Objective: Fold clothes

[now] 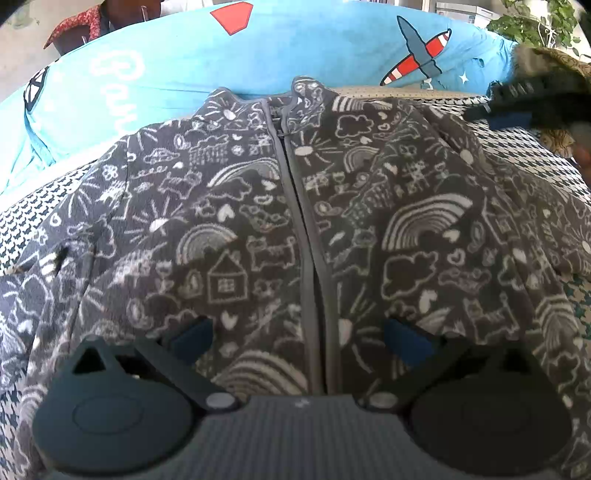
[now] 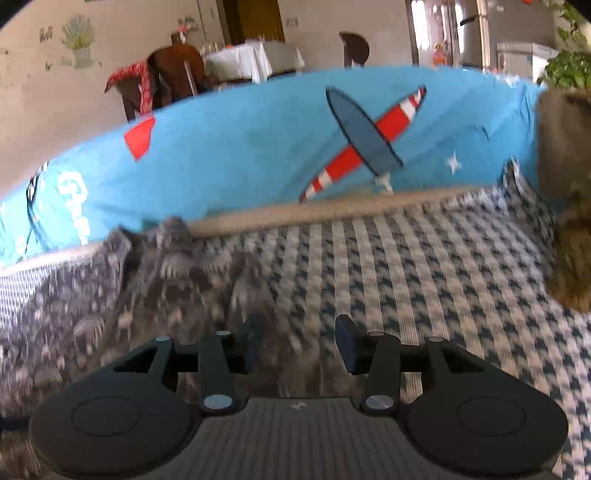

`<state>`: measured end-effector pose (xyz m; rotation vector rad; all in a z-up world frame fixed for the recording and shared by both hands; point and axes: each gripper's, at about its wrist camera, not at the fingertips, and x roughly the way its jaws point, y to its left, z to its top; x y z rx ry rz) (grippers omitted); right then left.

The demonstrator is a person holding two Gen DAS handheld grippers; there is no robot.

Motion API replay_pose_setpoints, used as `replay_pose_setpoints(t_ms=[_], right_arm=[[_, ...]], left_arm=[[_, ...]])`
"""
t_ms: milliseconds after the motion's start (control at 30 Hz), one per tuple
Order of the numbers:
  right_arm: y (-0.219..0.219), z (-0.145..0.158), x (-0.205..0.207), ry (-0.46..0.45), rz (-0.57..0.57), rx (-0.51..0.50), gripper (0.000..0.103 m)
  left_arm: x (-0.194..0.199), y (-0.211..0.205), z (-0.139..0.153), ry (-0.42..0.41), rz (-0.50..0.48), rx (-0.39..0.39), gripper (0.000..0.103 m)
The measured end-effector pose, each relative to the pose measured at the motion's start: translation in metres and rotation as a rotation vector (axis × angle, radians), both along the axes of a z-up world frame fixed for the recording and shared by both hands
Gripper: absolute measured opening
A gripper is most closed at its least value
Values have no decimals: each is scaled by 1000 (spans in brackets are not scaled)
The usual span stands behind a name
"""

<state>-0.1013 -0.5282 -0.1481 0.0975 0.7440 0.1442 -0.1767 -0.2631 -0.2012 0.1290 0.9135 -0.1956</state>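
Fleece jacket [image 1: 295, 221], dark grey with white doodles of rainbows, houses and suns, lies face up and zipped across a houndstooth cover [image 1: 535, 155], collar toward a blue aeroplane-print cushion [image 1: 258, 62]. In the left wrist view, the left gripper [image 1: 299, 338] hangs low over the jacket's lower front, straddling the zip [image 1: 295, 192], its tongs spread wide and holding nothing. At upper right of that view the other tool appears dark and blurred near the jacket's shoulder; a leafy plant [image 1: 535, 22] stands behind.

In the right wrist view, heavily blurred, the right gripper [image 2: 299, 341] sits above the jacket's edge where it meets the houndstooth cover [image 2: 443, 277], its tongs also spread, with no cloth visibly pinched between them. The jacket [image 2: 129, 295] fills the lower left; a brown furry object [image 2: 565, 221] sits at the right edge, too close and soft to identify. A table with a white cloth [image 2: 251, 59] stands in the room behind the cushion.

The jacket appears unfolded, so the work looks to be at its start. Risks from here, as judged: thick fleece may bunch or slip from a shallow pinch, and a grab taken off the sleeve edge could catch the cover beneath, dragging it along and leaving a crooked fold.
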Motion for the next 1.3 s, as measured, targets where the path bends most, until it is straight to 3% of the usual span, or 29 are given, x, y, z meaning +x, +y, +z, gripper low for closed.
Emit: replay_pose_setpoints(t_ms=[133, 200, 367, 467, 533, 600, 667, 867, 1033, 1300], right_arm=[[2, -8, -14, 8, 34, 2, 53], [9, -11, -17, -17, 67, -9, 67], [34, -26, -12, -20, 112, -82, 71], [43, -33, -8, -13, 93, -144, 58], [43, -31, -7, -15, 96, -121, 40], [38, -30, -5, -6, 90, -79, 13], [35, -27, -6, -18, 58, -76, 5], [21, -6, -11, -117, -101, -91, 3], [5, -36, 3, 28, -208, -156, 2], [-11, -25, -16, -1, -209, -42, 6]], left_arm=[[-1, 0, 0, -7, 0, 4, 103], [-2, -1, 0, -8, 0, 4, 103], [-1, -1, 0, -14, -1, 6, 103], [-1, -1, 0, -13, -2, 6, 103], [-1, -1, 1, -10, -2, 5, 103], [-1, 0, 1, -7, -2, 4, 103], [-1, 0, 2, -6, -2, 2, 103], [-7, -7, 7, -8, -37, -11, 103], [-27, -26, 6, -41, -134, 34, 103], [-41, -36, 9, -69, -173, 62, 103]])
